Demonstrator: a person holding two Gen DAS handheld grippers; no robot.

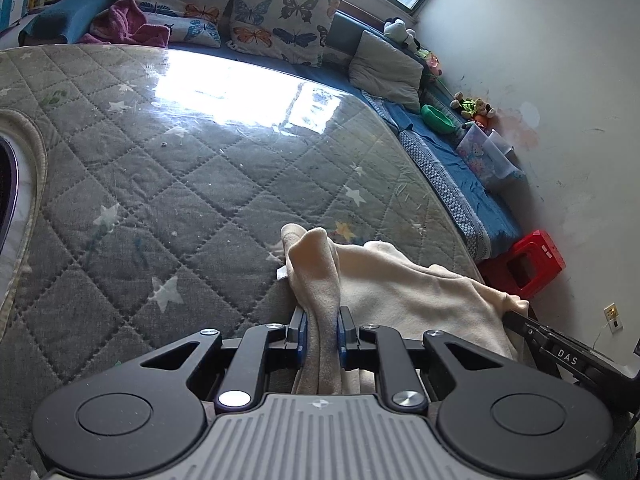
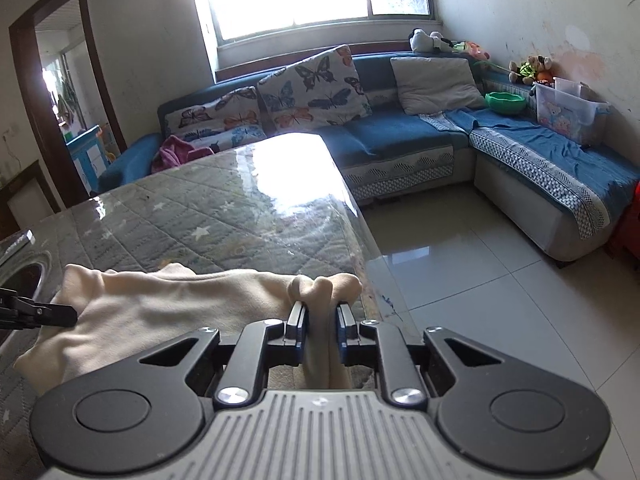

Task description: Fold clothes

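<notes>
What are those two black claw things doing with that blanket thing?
A person is holding a gripper in each hand to fold a cream cloth. The left gripper pinches one bunched end of it, and the right gripper pinches the other end. The cloth stretches between them over the near edge of a quilted grey table with stars. It isn't folded yet.
</notes>
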